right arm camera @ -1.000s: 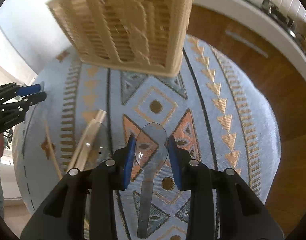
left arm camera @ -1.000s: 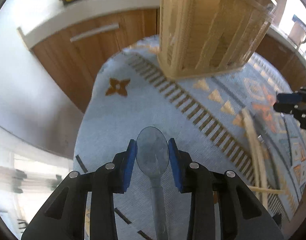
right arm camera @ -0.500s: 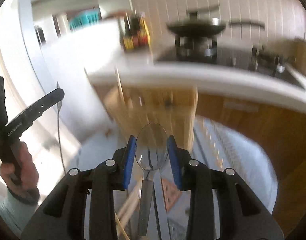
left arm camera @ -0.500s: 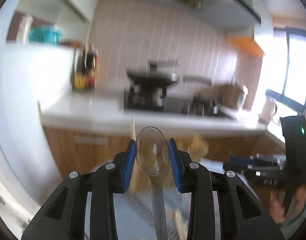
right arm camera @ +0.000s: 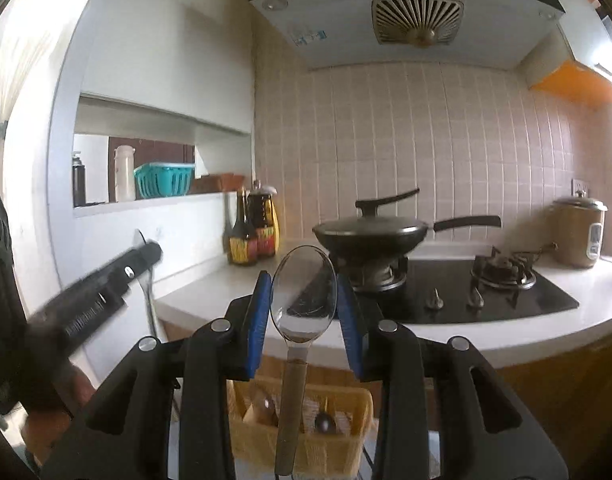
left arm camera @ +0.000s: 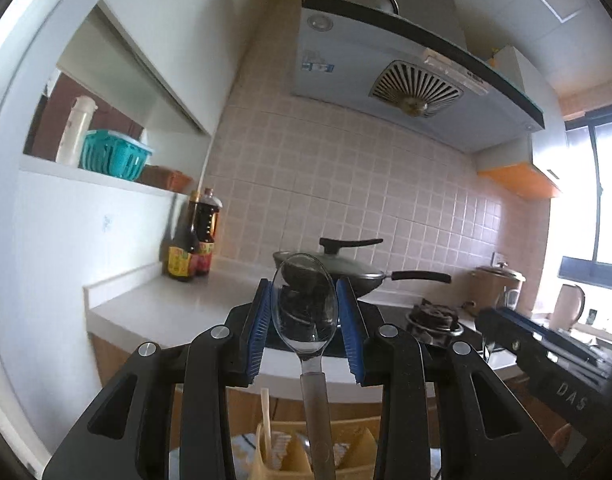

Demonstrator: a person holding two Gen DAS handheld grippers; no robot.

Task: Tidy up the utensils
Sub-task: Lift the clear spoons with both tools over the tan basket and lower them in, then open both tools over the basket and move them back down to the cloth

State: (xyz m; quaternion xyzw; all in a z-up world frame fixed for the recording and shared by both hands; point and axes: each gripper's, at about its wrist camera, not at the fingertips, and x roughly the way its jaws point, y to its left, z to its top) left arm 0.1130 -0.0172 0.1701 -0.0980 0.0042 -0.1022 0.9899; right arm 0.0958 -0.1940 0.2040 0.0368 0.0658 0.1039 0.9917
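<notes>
My left gripper (left arm camera: 305, 328) is shut on a clear plastic spoon (left arm camera: 304, 304), bowl up between the blue pads, handle hanging down. My right gripper (right arm camera: 304, 324) is shut on a second clear spoon (right arm camera: 304, 294) the same way. Both grippers are raised and tilted up toward the kitchen wall. A wicker utensil basket (right arm camera: 306, 436) sits low in the right wrist view, behind the spoon handle; it also shows in the left wrist view (left arm camera: 290, 456) with a wooden stick (left arm camera: 266, 420) standing in it. The left gripper with its spoon shows at the left of the right wrist view (right arm camera: 118, 276).
A white counter (right arm camera: 485, 336) holds a black hob (right arm camera: 465, 292) with a lidded pan (right arm camera: 369, 232), two sauce bottles (right arm camera: 252, 228) and a rice cooker (right arm camera: 577, 232). A range hood (right arm camera: 405, 12) hangs above. A teal basket (right arm camera: 164, 178) sits on a wall shelf.
Both grippers have swung up from looking down at the patterned cloth and basket to facing the kitchen wall. Each still holds its spoon.
</notes>
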